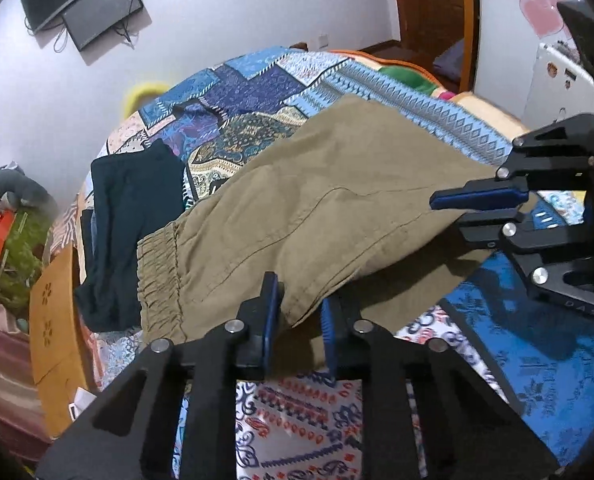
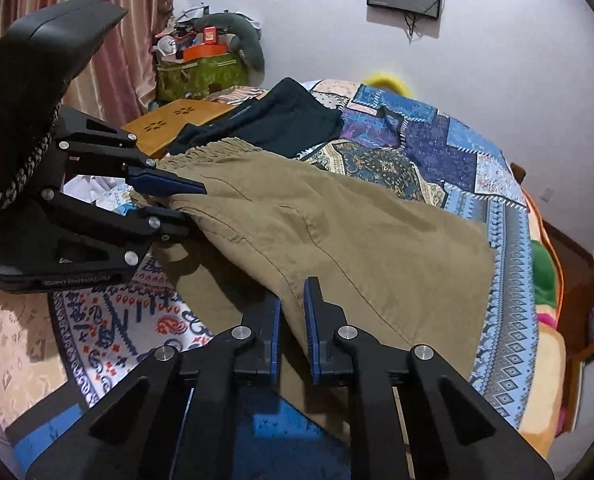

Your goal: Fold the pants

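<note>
Khaki pants (image 1: 317, 216) lie across the patterned bedspread (image 1: 537, 344), their near edge lifted off the bed. The left gripper (image 1: 299, 312) is clamped on that edge close to the elastic waistband (image 1: 159, 276); the right gripper (image 2: 293, 312) pinches the same edge further along the leg. Moulded lettering on the left gripper's body, seen from the right wrist, reads roughly "Gen Robot.AI" but is dim. On the right gripper, only "DAS" shows before the frame cuts it off. A dark folded garment (image 2: 281, 120) lies beyond the waistband. Clutter on the green bag (image 2: 201, 76) is too small to make out.
</note>
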Demonstrator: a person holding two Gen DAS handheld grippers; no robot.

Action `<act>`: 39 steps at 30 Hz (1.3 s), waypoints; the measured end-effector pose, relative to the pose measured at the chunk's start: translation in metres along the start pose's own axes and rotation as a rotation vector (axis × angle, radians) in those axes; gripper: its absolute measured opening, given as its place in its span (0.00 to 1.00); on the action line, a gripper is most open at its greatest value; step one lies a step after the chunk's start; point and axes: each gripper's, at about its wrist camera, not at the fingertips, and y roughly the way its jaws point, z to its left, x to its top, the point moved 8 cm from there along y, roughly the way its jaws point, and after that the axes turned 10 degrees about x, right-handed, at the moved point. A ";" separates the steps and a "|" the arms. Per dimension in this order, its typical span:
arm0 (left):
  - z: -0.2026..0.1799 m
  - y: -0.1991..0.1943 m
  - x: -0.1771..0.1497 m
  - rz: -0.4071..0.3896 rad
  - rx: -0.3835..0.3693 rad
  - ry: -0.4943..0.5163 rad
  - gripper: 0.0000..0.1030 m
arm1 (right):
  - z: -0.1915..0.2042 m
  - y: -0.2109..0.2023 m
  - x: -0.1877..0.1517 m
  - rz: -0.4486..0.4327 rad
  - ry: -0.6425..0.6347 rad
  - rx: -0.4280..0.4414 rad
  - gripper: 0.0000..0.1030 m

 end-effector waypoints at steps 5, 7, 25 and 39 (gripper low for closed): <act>-0.004 -0.004 -0.007 0.009 -0.022 -0.006 0.19 | 0.001 -0.002 -0.005 0.001 0.010 0.008 0.09; -0.008 0.001 -0.013 0.035 -0.027 -0.001 0.21 | 0.002 0.001 -0.010 0.014 0.017 0.015 0.11; 0.063 -0.031 -0.030 0.026 -0.050 -0.284 0.62 | 0.000 -0.030 -0.003 -0.084 0.211 0.089 0.49; 0.094 0.033 -0.031 0.115 0.002 -0.377 0.66 | -0.009 0.024 0.011 -0.047 0.328 0.122 0.50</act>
